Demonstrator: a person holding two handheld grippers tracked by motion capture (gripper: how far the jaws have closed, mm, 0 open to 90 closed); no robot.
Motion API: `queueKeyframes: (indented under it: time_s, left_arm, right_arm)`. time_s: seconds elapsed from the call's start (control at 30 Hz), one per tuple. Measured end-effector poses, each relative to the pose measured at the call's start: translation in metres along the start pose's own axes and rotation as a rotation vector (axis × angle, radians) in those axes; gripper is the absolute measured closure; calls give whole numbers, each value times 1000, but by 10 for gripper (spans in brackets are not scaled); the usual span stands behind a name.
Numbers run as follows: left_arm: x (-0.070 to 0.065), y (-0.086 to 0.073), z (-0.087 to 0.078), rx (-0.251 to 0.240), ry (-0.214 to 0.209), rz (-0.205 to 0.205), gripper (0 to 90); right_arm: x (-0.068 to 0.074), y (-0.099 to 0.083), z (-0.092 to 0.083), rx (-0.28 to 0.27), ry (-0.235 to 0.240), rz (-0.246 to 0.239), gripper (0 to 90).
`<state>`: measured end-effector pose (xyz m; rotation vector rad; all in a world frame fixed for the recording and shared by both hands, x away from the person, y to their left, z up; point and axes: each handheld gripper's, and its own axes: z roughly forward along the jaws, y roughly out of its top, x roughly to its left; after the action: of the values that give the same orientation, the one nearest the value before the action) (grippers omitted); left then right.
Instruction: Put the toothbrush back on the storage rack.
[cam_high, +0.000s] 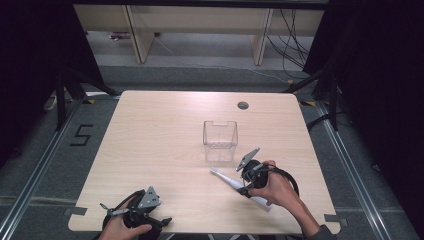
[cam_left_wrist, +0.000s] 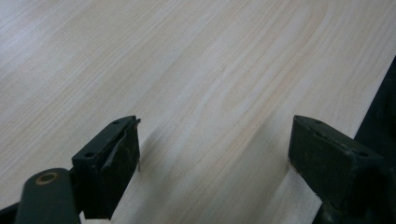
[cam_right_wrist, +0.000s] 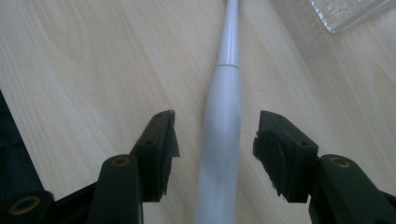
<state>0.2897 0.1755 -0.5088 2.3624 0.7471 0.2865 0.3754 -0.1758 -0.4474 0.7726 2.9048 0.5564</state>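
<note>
White electric toothbrush lying flat on the tabletop, just in front of a clear plastic box; right gripper fingers released, straddling its handle without touching; left gripper fingers released, empty, near the tabletop's front edge

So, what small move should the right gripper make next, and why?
Probably close the right gripper a little more, until both pads press the white toothbrush. Its handle lies flat on the table, centred between the open jaws, with a gap on each side. The clear box stands just beyond, a likely place for it.
</note>
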Motion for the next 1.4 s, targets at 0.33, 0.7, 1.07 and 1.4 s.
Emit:
queueKeyframes:
  time_s: [0.33, 0.7, 1.07, 1.4]
  left_arm:
    - [-1, 0, 0, -10, -1, -2, 159]
    - [0, 0, 0, -2, -2, 3, 159]
    - [-1, 0, 1, -1, -1, 0, 159]
    - [-1, 0, 0, -10, 4, 1, 159]
  right_arm:
    - [-4, 6, 12, 62, 13, -10, 510]
    - [-11, 11, 25, 110, 30, 5, 558]
    - [-12, 16, 30, 158, 45, 0, 587]
    - [-12, 22, 36, 237, 22, -12, 639]
